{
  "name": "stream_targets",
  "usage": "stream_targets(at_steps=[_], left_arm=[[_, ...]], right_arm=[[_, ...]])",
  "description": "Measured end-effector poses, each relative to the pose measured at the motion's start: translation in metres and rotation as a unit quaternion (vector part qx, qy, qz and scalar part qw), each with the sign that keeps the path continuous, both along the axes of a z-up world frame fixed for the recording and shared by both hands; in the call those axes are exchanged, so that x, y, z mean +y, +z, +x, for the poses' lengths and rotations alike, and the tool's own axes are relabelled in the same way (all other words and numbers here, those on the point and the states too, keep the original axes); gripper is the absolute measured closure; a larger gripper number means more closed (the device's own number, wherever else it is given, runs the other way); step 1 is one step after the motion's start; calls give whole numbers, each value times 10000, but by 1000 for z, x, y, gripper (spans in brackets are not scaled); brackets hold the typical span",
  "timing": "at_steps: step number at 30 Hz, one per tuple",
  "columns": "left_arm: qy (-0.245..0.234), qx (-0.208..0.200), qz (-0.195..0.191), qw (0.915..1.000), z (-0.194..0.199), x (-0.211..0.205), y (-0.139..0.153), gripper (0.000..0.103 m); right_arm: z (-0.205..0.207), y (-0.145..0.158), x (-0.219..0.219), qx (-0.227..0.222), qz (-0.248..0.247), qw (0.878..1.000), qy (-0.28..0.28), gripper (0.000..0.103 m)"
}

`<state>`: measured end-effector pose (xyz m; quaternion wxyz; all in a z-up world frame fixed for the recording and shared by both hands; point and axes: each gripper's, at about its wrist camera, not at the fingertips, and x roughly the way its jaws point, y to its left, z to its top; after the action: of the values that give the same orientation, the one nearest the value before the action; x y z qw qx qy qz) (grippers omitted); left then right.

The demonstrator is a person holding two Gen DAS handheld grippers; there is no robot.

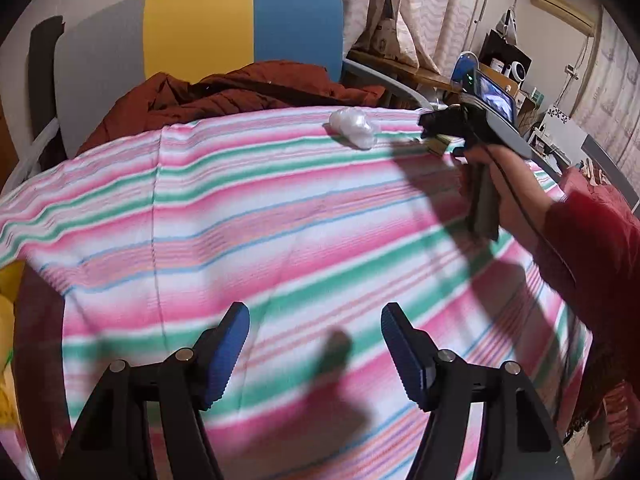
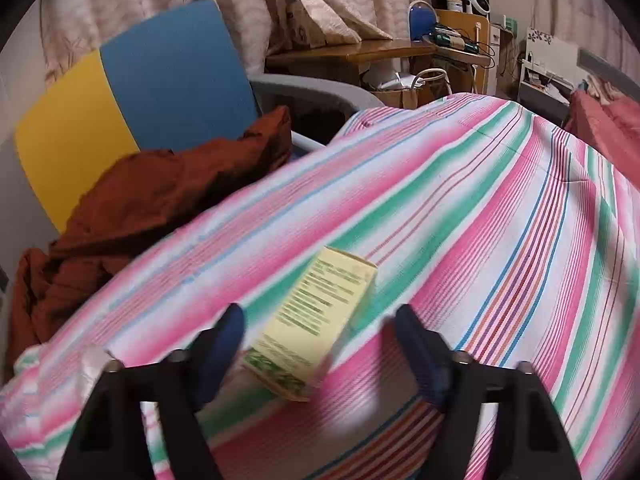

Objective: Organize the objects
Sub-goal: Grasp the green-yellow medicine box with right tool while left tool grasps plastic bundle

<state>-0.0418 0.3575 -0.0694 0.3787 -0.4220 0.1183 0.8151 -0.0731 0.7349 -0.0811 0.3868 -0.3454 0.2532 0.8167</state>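
Note:
A pale yellow printed box (image 2: 316,320) lies on the striped cloth (image 2: 460,220), between my right gripper's (image 2: 320,344) open fingers, which do not touch it. The left wrist view shows that gripper (image 1: 434,130) at the far right edge of the table, with the box (image 1: 440,145) just under its tips. A crumpled clear plastic bag (image 1: 354,127) lies at the far edge, just left of it. My left gripper (image 1: 316,344) is open and empty above the near part of the cloth (image 1: 240,216).
A chair with a grey, yellow and blue back (image 1: 224,28) stands behind the table, a rust-red jacket (image 1: 240,90) heaped on it. A cluttered wooden desk (image 2: 360,50) and curtains lie beyond. A red cloth (image 2: 604,128) is at the right.

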Motion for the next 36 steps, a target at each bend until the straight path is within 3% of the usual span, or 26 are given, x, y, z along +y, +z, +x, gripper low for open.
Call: stream_targets(at_steps=[6,16,19,22,25,29,32,34,36], left_arm=[[-119,176,87,9997,-27,50,6,33],[150,20,411,9990,-90,163,4,30],[285,23,407,9988,-106,187,-1,26],[489,112,103,9987,-121,207,-11,26],[685,505,-101,9963,-126,212,-13,26],[501,812,-172,9953,-129,216,-17,26],[555,652,-258,9960,-136,215,-25,36],[602,440,-310,9967,-143,214,-33,37],[555,534,-293,9966,-141,215,-32,37]], right_arm=[[21,-2,5,161,63,9998,108,68],[29,-6,-2,371,122,9991,149,69],[29,-6,-2,385,146,9990,148,69],[27,-7,-3,370,187,9990,145,70],[26,-7,-2,332,228,9991,147,70],[26,-7,-3,288,270,9991,150,70],[24,-7,-4,216,327,9991,150,69],[23,-7,-5,187,354,9991,151,69],[24,-7,-5,194,353,9991,152,69]])
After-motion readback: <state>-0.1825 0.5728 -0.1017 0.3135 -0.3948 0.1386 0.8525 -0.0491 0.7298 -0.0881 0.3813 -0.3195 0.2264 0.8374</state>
